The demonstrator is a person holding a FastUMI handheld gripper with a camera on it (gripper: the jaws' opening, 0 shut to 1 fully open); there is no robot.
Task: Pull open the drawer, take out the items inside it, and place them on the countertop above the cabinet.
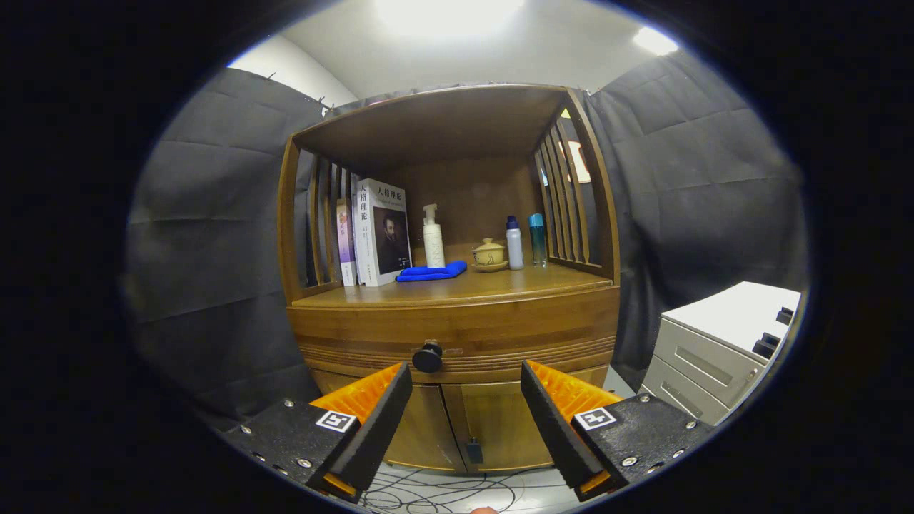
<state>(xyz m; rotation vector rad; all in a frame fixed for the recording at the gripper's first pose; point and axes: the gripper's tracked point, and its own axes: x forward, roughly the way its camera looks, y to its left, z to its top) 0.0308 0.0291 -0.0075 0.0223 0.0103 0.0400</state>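
Tool (466, 385) hangs low in the frame, fingers spread wide and holding nothing, short of the closed drawer (457, 332) whose knob (428, 357) sits just above the left fingertip. On the bench (500, 284) at mid-frame stand books (382, 232), a pump bottle (433, 237), a blue cloth (431, 272), a lidded cup (489, 254) and two bottles (525, 241).

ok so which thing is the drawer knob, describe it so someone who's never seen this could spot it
Start at the wooden cabinet with the open shelf holding books and bottles. Below the countertop runs the drawer front, and the knob sits on it, just beyond the open gripper, nearer one finger. It is the one round dark knob there; the small door handle lower down is slim and upright.
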